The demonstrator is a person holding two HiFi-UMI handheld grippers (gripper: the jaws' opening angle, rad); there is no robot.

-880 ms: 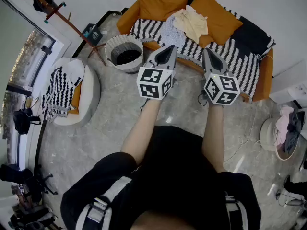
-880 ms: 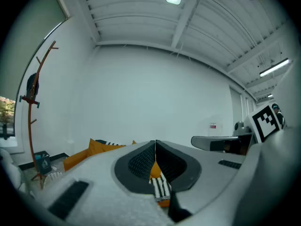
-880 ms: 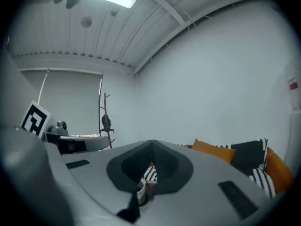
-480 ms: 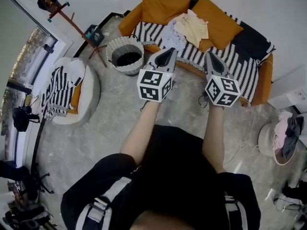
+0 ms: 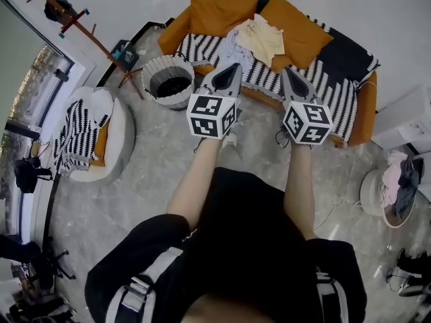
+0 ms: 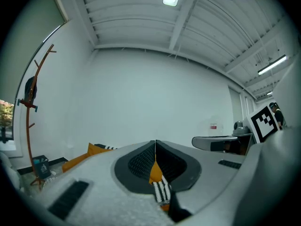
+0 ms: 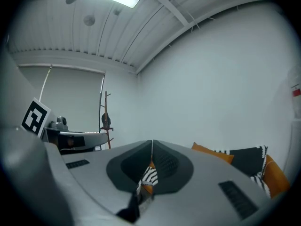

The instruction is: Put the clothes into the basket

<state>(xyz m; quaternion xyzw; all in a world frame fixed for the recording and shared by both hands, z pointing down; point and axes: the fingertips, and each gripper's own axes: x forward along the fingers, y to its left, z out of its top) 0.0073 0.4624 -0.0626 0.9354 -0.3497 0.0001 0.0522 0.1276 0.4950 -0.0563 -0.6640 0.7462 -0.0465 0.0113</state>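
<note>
The person holds both arms forward, side by side, each gripper level and pointing at the sofa. The left gripper has its jaws pressed together with nothing between them. The right gripper is likewise closed and empty. In the head view the two tips are apart from each other and hang over the sofa's front edge.

Open grey floor lies to the person's left, towards the basket. The basket stands on the floor just left of the left gripper, by the sofa's left end and near the foot of a coat rack. Its inside is dark, and what it holds cannot be made out.

The clothes lie on the sofa seat ahead of the grippers: a cream piece with a pale patterned piece touching its left side. At far right a round tub holds pink and dark cloth.
</note>
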